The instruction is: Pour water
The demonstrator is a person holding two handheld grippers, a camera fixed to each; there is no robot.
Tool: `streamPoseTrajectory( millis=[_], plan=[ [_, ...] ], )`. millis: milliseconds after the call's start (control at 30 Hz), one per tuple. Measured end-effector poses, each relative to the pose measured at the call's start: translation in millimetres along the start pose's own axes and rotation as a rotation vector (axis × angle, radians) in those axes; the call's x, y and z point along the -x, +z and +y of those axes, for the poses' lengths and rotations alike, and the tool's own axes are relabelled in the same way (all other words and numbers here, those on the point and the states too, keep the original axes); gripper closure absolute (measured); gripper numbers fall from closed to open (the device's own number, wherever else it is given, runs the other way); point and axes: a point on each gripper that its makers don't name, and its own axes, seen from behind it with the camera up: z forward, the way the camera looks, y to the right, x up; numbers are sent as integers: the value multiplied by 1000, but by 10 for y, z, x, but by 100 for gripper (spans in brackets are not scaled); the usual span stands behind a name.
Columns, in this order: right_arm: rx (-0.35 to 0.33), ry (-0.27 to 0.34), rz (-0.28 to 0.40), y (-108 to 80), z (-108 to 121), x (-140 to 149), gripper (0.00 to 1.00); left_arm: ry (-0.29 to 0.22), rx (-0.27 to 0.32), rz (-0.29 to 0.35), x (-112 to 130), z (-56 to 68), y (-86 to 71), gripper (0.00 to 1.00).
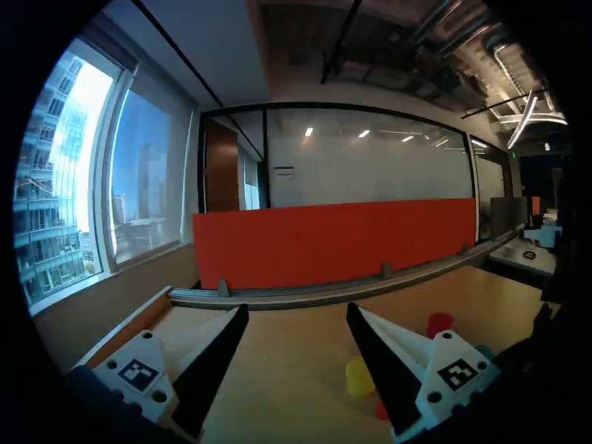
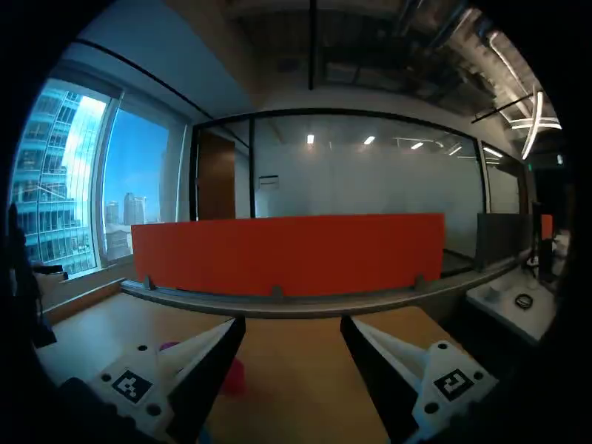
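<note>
Left gripper view: left gripper [image 1: 297,306] jaws wide apart, holding nothing, over wooden worktop [image 1: 296,385]. Yellow cup [image 1: 359,376] near, just beside its right finger; red cup [image 1: 439,323] farther right.
Right gripper view: pink cup [image 2: 235,376] near, partly behind left finger; right gripper [image 2: 292,320] equally wide, empty. Orange divider [image 2: 296,255] far.

On the one wooden desk [image 1: 296,370] I count four small coloured items: one yellow cup [image 1: 360,377], one red cup [image 1: 439,323], one red piece [image 1: 380,409] and one teal piece [image 1: 485,349] (both mostly hidden). One orange divider [image 1: 333,240] and two window panes [image 1: 144,177] stand beyond.
</note>
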Motion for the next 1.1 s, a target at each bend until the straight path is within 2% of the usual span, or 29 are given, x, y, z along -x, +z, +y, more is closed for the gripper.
streamPoseTrajectory(
  millis=[267, 467, 867, 1100],
  plan=[
    [-29, -37, 3, 0, -90, -99, 1, -37, 64, 1, -222, 104, 24, 2],
    [-98, -42, -18, -7, -219, -60, 1, -43, 138, -2, -264, 248, 7, 2],
    [-361, -50, 21, -207, -737, -275, 1, -45, 307, -3, -332, 544, -80, 1],
    [-513, -49, 16, -368, -1069, -371, 1, -45, 408, 14, -446, 724, -185, 1]
  ],
)
